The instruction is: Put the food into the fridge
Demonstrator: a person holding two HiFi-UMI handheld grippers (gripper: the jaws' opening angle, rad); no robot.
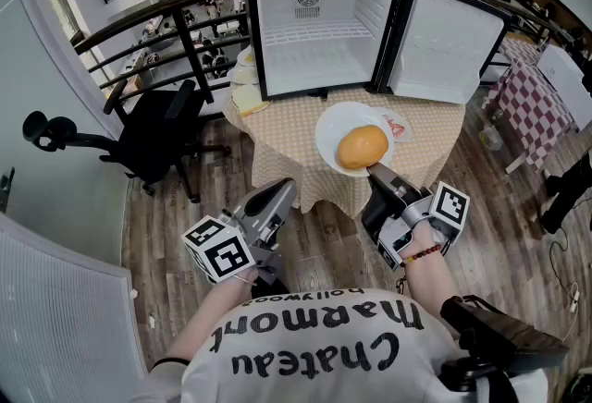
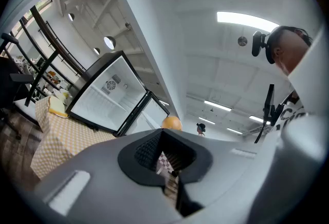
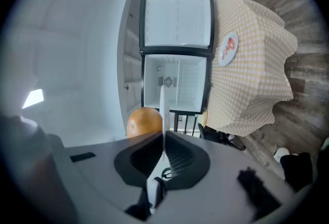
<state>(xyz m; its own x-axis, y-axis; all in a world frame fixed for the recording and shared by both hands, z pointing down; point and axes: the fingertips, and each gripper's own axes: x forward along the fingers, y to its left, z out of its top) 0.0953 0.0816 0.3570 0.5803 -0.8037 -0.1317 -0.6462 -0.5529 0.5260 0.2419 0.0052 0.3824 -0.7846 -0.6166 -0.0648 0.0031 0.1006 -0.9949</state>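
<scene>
Head view, item by item.
- Right gripper [image 1: 375,172]: lower centre-right of the frame. Your jaws are clamped on the near rim of a white plate [image 1: 331,128].
- Plate: at frame centre, in front of the fridge [image 1: 319,22]. It overlaps the surface [image 1: 287,138] in the picture. I cannot tell whether it rests there or is lifted.
- Bun [image 1: 362,148]: round and orange-brown, sitting on the plate's near half, just beyond your right gripper.
- Left gripper [image 1: 282,191]: lower centre-left, below the surface's near edge. Its jaws are together and hold nothing.
- Fridge: upper centre, standing on the checked cloth of the surface. Its door [image 1: 447,45] is swung open to the right, showing a white interior with a wire shelf.
- Disc [image 1: 398,126]: white with red print, on the surface just right of the plate.
- Chair [image 1: 153,138]: black, at centre-left beside the surface.

Right gripper view: the plate [image 3: 163,110] shows edge-on between your jaws. The bun [image 3: 144,120] is just left of it, and the open fridge [image 3: 177,81] is above.

Left gripper view: the jaws are closed. The fridge [image 2: 105,97] is at centre-left, and the bun [image 2: 171,123] peeks over the gripper body at centre.
</scene>
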